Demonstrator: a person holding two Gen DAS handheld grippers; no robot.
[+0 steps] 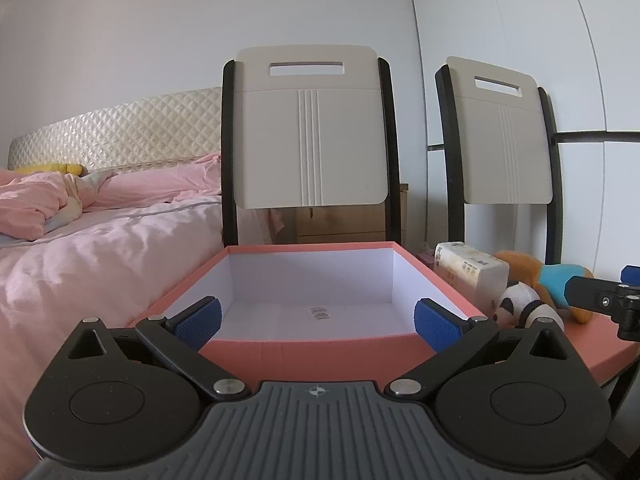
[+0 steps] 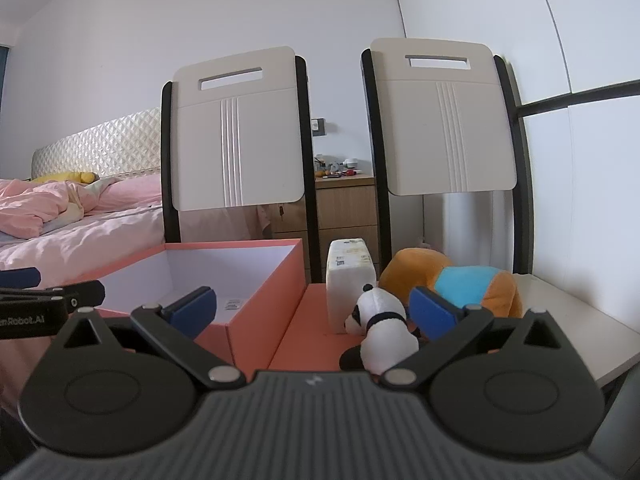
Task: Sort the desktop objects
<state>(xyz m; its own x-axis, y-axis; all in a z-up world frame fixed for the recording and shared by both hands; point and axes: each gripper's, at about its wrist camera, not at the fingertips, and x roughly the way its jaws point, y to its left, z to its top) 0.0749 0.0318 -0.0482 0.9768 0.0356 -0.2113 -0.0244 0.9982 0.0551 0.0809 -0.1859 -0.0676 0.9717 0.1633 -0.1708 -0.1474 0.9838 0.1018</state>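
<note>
Nothing lies in the box (image 1: 312,276) yet apart from a small label on its white floor; all three things sit outside it, just to its right on the desk (image 2: 576,320): the orange toy (image 2: 460,280), then the tissue pack (image 2: 350,276), then the panda (image 2: 384,332). Both the left gripper (image 1: 318,322) and the right gripper (image 2: 312,312) have fingers spread apart and hold nothing; I judge the sorting unstarted.

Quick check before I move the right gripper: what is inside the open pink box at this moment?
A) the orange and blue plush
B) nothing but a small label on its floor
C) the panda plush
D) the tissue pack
B: the pink box shows a bare white floor with only a small label; the panda plush, tissue pack and orange and blue plush all sit outside it, to its right.
</note>
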